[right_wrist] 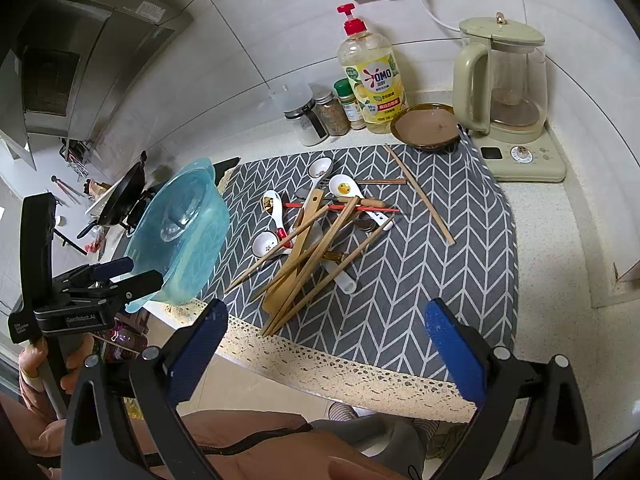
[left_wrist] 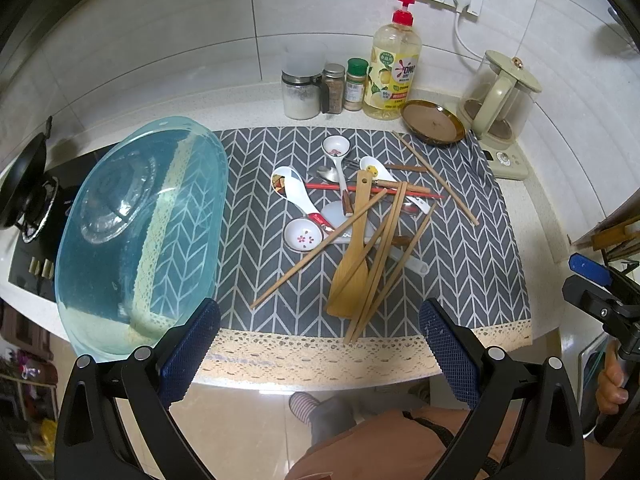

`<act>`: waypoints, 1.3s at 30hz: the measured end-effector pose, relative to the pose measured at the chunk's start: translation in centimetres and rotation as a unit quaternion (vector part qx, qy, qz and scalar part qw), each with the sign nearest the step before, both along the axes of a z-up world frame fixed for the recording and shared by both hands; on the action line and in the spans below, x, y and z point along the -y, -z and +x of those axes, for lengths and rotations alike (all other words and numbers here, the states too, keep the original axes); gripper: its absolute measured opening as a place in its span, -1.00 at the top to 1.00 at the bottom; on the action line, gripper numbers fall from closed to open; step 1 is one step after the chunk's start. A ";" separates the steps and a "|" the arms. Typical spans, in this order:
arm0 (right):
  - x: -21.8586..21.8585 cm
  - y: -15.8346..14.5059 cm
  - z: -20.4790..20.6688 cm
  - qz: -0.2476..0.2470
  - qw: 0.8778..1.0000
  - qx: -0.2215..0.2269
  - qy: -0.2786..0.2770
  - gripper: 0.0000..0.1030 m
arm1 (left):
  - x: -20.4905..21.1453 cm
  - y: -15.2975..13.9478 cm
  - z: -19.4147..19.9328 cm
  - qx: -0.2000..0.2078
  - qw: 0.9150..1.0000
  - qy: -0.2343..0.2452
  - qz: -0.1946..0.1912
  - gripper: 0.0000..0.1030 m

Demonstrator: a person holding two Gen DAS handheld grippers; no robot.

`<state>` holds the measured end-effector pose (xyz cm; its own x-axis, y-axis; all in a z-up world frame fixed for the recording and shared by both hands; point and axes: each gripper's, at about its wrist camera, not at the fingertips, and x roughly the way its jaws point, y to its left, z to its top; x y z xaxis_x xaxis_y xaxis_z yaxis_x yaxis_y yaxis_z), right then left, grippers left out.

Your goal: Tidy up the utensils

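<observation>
A pile of utensils lies on a grey chevron mat: a wooden spatula, several wooden chopsticks, red chopsticks and white ceramic spoons. A clear blue plastic tub stands tilted at the mat's left edge. My left gripper is open and empty, held off the counter's front edge; it also shows in the right wrist view. My right gripper is open and empty, just in front of the mat's lace border; it also shows in the left wrist view.
At the back wall stand spice jars, a yellow dish soap bottle, a brown dish and a green kettle on its base. A stove with a black pan is at the left.
</observation>
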<state>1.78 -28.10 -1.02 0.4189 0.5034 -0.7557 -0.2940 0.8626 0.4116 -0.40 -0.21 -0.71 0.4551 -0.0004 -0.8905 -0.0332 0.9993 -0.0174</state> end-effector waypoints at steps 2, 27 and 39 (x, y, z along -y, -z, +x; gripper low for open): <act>0.0 0.0 0.0 0.001 1.000 0.000 0.001 -0.86 | 0.0 0.0 0.0 0.000 1.000 0.001 0.001 -0.92; -0.5 -0.3 -0.2 -0.011 1.000 -0.005 0.003 -0.86 | -0.2 -0.1 -0.1 -0.007 1.000 0.013 -0.002 -0.92; -2.6 -0.7 -0.7 -0.054 0.997 0.026 0.039 -0.86 | -1.5 0.0 0.6 -0.006 0.998 0.062 -0.006 -0.92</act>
